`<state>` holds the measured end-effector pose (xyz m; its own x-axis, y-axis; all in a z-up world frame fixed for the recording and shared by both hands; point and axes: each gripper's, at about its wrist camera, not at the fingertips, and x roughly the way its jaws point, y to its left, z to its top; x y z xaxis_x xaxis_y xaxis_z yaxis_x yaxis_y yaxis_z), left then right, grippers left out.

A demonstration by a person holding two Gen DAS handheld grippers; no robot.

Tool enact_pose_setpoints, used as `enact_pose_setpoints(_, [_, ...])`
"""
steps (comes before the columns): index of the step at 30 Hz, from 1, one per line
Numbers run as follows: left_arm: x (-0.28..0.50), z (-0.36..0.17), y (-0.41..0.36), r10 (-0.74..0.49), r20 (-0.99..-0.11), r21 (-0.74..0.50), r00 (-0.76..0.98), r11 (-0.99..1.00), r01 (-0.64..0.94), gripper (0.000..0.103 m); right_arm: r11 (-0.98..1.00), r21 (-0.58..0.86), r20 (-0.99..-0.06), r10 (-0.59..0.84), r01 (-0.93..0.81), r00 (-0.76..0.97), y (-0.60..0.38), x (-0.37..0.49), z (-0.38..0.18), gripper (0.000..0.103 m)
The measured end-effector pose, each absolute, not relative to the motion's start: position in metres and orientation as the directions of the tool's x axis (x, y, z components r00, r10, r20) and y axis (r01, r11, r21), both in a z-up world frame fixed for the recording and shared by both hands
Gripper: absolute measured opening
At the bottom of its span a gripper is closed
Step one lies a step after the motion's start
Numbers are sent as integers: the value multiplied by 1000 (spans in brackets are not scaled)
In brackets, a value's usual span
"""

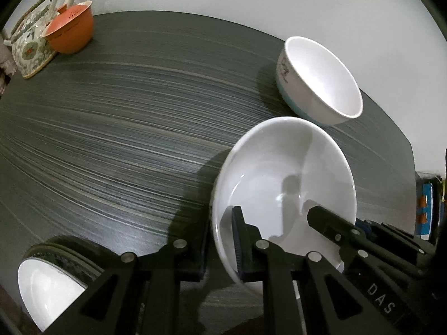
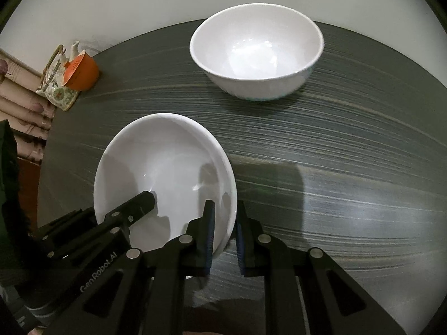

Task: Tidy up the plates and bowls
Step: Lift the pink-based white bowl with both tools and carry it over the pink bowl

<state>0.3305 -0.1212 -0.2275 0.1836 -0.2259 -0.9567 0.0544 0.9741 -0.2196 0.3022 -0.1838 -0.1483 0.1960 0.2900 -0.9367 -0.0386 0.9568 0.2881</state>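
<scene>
A plain white bowl sits at the near edge of the dark striped table. My left gripper is shut on its left rim, one finger inside, one outside. My right gripper is shut on its right rim the same way. Each gripper's finger shows inside the bowl in the other's view. A second white bowl with a blue base band stands farther back. A third bowl with a patterned outside lies at the lower left of the left wrist view.
An orange cup and a floral teapot stand at the far left corner of the table. A pale wall runs behind the table. A blue and orange object is off the table's right edge.
</scene>
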Motion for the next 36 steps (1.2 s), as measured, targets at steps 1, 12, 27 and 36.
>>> enact_pose_setpoints(1, [331, -227, -121, -226, -956, -219, 186, 974, 58, 15, 957, 289, -936, 290, -36, 201, -186, 301, -146, 13])
enact_pose_setpoints(12, [305, -209, -130, -224, -950, -210, 217, 974, 89, 16, 955, 295, -926, 293, -27, 240, -201, 287, -124, 13])
enact_pose_setpoints(27, [257, -185, -140, -246, -935, -218, 256, 967, 133, 16, 955, 296, -911, 288, -19, 293, -227, 254, -92, 13])
enact_pose_setpoints(36, [231, -153, -148, -251, -930, -216, 267, 964, 153, 16, 956, 294, -906, 283, -12, 313, -233, 223, -76, 13])
